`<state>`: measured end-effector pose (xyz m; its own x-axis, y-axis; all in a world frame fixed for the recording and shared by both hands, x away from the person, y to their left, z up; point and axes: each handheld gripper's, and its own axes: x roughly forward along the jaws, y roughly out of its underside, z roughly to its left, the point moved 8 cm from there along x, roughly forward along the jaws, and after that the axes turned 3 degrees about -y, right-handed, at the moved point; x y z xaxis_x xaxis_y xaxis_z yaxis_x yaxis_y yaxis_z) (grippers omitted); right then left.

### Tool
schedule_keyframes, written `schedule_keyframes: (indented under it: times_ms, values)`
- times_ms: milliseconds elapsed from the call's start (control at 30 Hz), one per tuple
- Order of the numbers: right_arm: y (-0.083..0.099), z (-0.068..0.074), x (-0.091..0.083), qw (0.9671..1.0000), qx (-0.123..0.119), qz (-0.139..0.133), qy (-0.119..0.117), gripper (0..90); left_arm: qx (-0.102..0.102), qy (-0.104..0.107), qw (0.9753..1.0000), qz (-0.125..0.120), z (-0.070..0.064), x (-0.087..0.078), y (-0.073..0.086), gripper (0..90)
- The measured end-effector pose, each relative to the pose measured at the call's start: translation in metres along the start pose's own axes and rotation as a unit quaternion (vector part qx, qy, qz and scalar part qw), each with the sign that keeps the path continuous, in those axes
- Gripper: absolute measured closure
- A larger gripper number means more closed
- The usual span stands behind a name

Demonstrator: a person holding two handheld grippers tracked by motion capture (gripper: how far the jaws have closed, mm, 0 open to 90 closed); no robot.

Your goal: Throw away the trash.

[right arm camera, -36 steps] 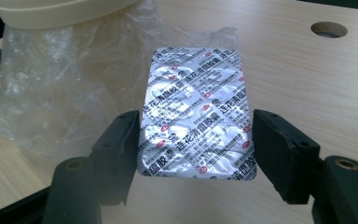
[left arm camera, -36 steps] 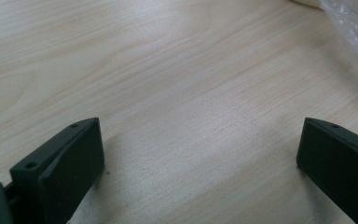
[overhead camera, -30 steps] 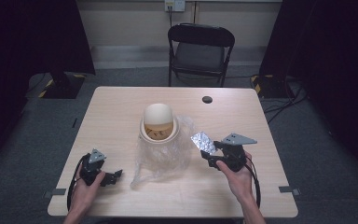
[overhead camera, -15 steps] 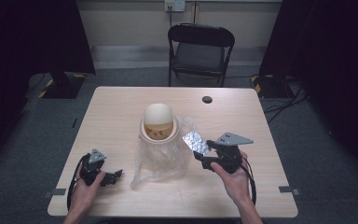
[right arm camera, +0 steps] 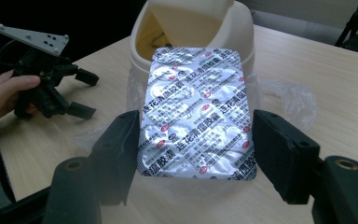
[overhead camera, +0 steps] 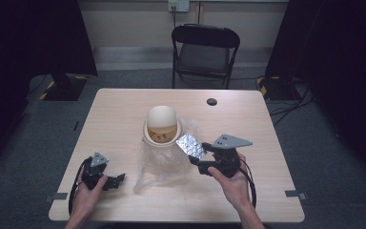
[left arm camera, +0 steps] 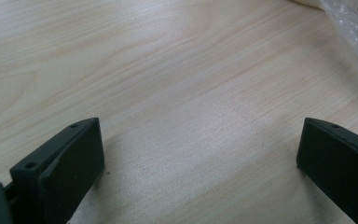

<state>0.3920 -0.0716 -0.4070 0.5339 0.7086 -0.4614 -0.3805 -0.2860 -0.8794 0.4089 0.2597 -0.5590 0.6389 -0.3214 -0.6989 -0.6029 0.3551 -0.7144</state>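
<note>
With the right gripper (right arm camera: 193,154) clamped on the foil blister pack (right arm camera: 198,112) just before the small bin (overhead camera: 162,126), carry it level over the opening before releasing, while the left gripper (left arm camera: 200,163) rests wide open on the table (overhead camera: 124,109).

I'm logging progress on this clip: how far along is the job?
Done: the blister pack is picked up, gripped between the right tool's jaws. In hand: it hangs just short of the cream bin. Left: dropping it into the opening. The left tool rests open on the table.
</note>
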Motion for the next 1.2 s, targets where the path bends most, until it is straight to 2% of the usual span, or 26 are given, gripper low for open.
schedule_keyframes:
  times_ms: [233,533,833,1200]
  values:
    - [-0.017,0.011,0.011,0.9998,-0.01,-0.002,-0.019,33.9,-0.001,0.0,1.0,0.0,0.0,0.0,0.0,0.2]
    - [-0.023,0.02,0.048,0.9983,-0.011,0.033,-0.047,33.9,-0.001,0.0,1.0,0.0,0.0,0.0,0.0,0.2]
    - [-0.023,0.019,0.062,0.9981,-0.01,0.051,-0.034,33.9,0.0,0.001,1.0,0.0,0.0,0.0,0.0,0.2]
    - [-0.031,0.018,0.062,0.9983,-0.007,0.048,-0.031,33.8,-0.001,0.0,1.0,0.0,0.0,0.0,0.0,0.2]
